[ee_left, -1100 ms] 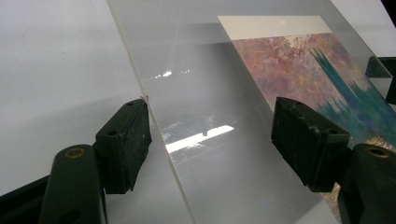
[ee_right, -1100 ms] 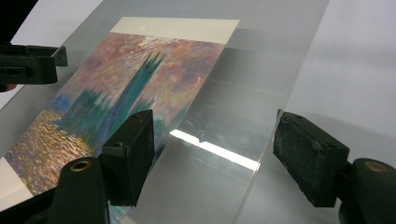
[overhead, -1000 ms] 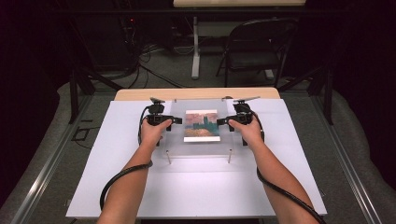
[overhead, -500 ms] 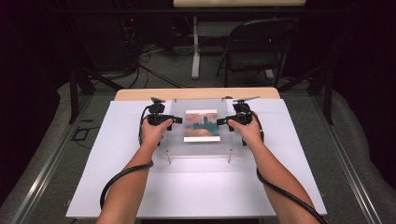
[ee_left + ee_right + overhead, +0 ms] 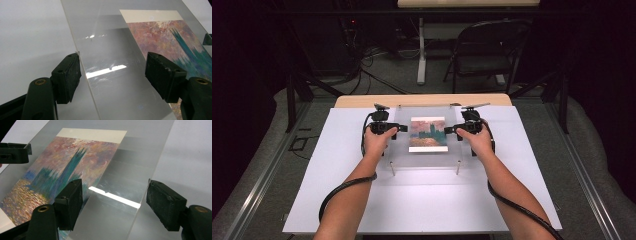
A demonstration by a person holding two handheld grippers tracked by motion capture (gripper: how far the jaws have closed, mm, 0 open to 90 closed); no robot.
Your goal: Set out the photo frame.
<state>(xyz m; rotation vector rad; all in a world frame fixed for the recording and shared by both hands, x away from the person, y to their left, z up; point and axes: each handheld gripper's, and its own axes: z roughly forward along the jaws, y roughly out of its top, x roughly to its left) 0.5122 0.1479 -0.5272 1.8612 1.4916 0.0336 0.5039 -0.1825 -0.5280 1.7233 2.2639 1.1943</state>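
A clear acrylic sheet (image 5: 427,161) rests on short posts (image 5: 392,168) above the white board. A printed painting (image 5: 428,134), teal tower against a pink sky, lies flat at the sheet's middle. My left gripper (image 5: 399,128) is at the sheet's left edge and stands open. In the left gripper view (image 5: 112,67) one jaw is at the sheet's (image 5: 107,47) rim and the other over the sheet beside the painting (image 5: 170,40). My right gripper (image 5: 451,130) mirrors it at the right edge, open (image 5: 113,195), one jaw over the painting (image 5: 62,162), one beyond the sheet's (image 5: 130,170) rim.
The white board (image 5: 422,205) covers a wooden table (image 5: 422,100) and has bare room in front of the sheet. A folding chair (image 5: 487,50) and floor cables (image 5: 377,75) lie behind the table. Metal rails (image 5: 267,170) run along both sides.
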